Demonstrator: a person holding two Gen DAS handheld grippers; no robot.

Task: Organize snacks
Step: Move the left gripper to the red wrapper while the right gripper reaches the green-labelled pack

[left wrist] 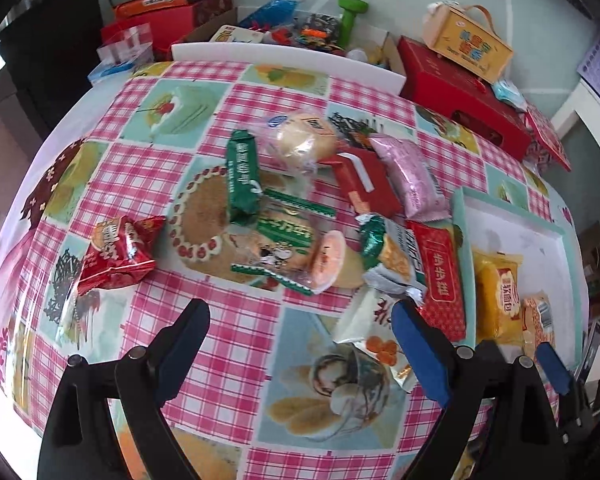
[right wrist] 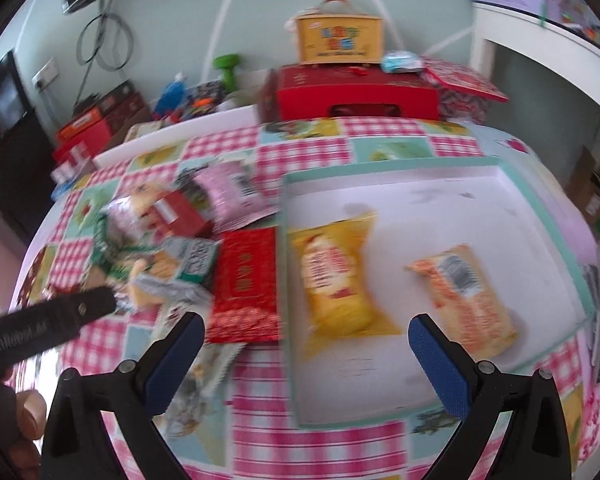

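Loose snacks lie in a heap on the checked tablecloth: a red packet (left wrist: 118, 252), a green packet (left wrist: 242, 176), a wrapped bun (left wrist: 304, 140), a red box (left wrist: 364, 184), a pink packet (left wrist: 412, 176) and a flat red packet (left wrist: 440, 276). My left gripper (left wrist: 300, 316) hangs open over the cloth just short of the heap, with nothing between its fingers. A white tray with a teal rim (right wrist: 396, 164) holds a yellow packet (right wrist: 336, 276) and an orange packet (right wrist: 464, 296). My right gripper (right wrist: 306, 328) is open and empty above the tray's near left corner.
A red gift box (right wrist: 356, 92) with a yellow carry box (right wrist: 340, 40) on top stands at the table's far edge. More boxes and a green dumbbell (left wrist: 350, 16) sit behind the table. A hand (right wrist: 24, 412) holds the left gripper at the lower left of the right wrist view.
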